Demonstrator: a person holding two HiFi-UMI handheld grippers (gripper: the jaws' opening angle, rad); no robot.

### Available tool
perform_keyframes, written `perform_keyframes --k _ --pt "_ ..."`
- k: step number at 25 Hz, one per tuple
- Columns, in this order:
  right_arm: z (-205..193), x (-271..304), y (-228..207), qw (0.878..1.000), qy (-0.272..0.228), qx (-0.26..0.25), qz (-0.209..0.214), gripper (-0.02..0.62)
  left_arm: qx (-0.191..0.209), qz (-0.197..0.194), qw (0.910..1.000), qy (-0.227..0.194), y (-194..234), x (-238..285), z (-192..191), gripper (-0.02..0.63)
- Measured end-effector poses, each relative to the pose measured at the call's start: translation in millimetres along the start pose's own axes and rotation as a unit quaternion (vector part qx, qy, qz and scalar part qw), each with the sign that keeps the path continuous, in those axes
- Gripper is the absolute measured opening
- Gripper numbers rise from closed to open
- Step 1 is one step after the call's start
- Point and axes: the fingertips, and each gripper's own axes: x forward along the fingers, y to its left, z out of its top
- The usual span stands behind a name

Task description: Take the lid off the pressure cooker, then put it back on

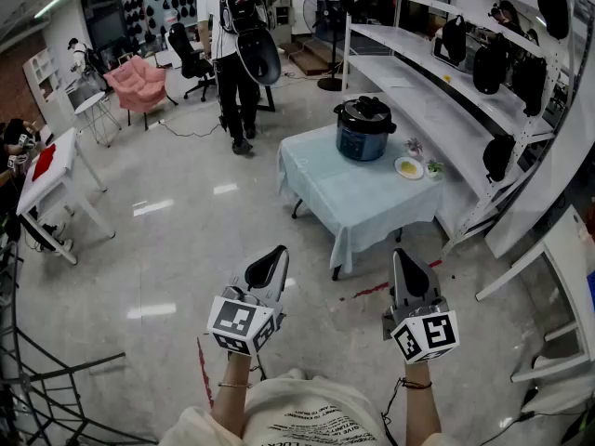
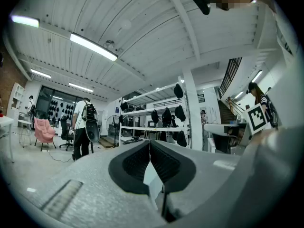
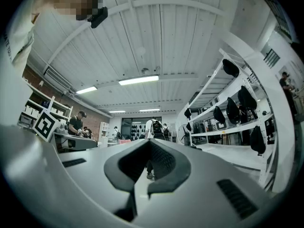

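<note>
A dark pressure cooker with its black lid on top stands on a small table under a pale blue cloth, far ahead of me in the head view. My left gripper and right gripper hang over the floor near my body, well short of the table, both shut and empty. In the left gripper view the jaws meet at the tip with nothing between them. The right gripper view shows the same for its jaws. Neither gripper view shows the cooker.
A small plate and a little plant sit on the table beside the cooker. White shelving with black bags runs along the right. A person with a backpack stands beyond the table; a pink chair and white table are left.
</note>
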Motion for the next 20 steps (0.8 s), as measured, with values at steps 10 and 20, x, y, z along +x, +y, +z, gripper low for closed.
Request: perform_keyframes --k 10,20 --pt "-5 -6 -13 1.000 -0.003 0.017 0.014 0.005 0.012 0.004 0.9998 0.017 -16 9 -11 0.026" --pt "-19 -10 -27 0.999 0.002 0.047 0.019 0.129 -0.007 -0.013 0.9997 0.017 -34 15 -21 0.095"
